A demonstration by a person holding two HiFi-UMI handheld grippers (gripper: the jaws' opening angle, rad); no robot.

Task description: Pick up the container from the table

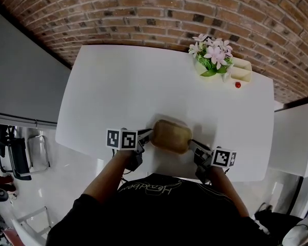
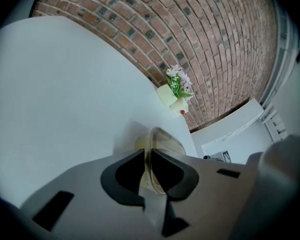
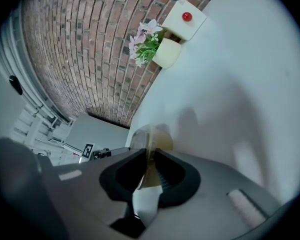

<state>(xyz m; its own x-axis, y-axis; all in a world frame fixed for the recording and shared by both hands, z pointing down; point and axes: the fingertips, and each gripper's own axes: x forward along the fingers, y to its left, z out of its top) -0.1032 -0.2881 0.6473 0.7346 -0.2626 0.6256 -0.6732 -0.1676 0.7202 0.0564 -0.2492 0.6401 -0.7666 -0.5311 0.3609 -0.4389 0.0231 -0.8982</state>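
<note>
A clear lidded container [image 1: 171, 135] with brownish contents is held between both grippers near the white table's [image 1: 143, 86] front edge. My left gripper [image 1: 147, 136] is shut on its left rim, and my right gripper [image 1: 193, 145] is shut on its right rim. In the left gripper view the container's thin rim [image 2: 151, 170] runs between the closed jaws of the left gripper [image 2: 147, 165]. The right gripper view shows the same rim [image 3: 152, 156] pinched in the right gripper [image 3: 151, 165]. Its shadow lies on the table, so it seems lifted a little.
A pot of pink and white flowers [image 1: 212, 56] stands at the table's far right, beside a cream box [image 1: 241, 70] with a small red ball [image 1: 237, 85]. A brick wall [image 1: 169, 9] runs behind the table. White cabinets [image 1: 297, 137] stand to the right.
</note>
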